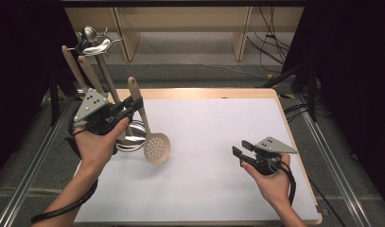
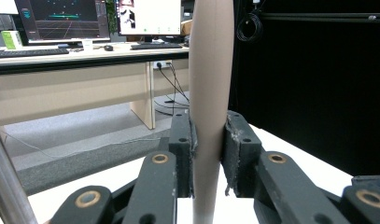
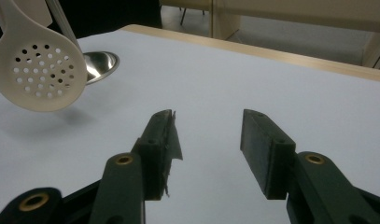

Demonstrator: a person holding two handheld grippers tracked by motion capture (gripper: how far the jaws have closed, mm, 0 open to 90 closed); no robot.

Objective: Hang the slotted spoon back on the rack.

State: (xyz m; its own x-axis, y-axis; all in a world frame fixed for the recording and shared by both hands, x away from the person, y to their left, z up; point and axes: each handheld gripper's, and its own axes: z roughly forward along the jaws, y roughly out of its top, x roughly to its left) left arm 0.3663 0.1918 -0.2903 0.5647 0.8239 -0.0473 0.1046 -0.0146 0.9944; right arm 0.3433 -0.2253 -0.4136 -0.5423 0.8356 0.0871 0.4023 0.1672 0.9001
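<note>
White table point(image 1: 218, 142) — skimmer point(image 1: 156, 148) beside rack point(image 1: 93, 47)

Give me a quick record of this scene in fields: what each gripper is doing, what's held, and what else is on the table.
left gripper: shut on the handle of the beige perforated skimmer spoon
skimmer position: hanging handle-up, round head just above the white table surface, beside the stand's base
right gripper: open, nothing between its jaws, held low over the table at the right
utensil stand: shiny metal rack with round base, at the table's left edge
on the stand: two more beige handles hanging from its top
</note>
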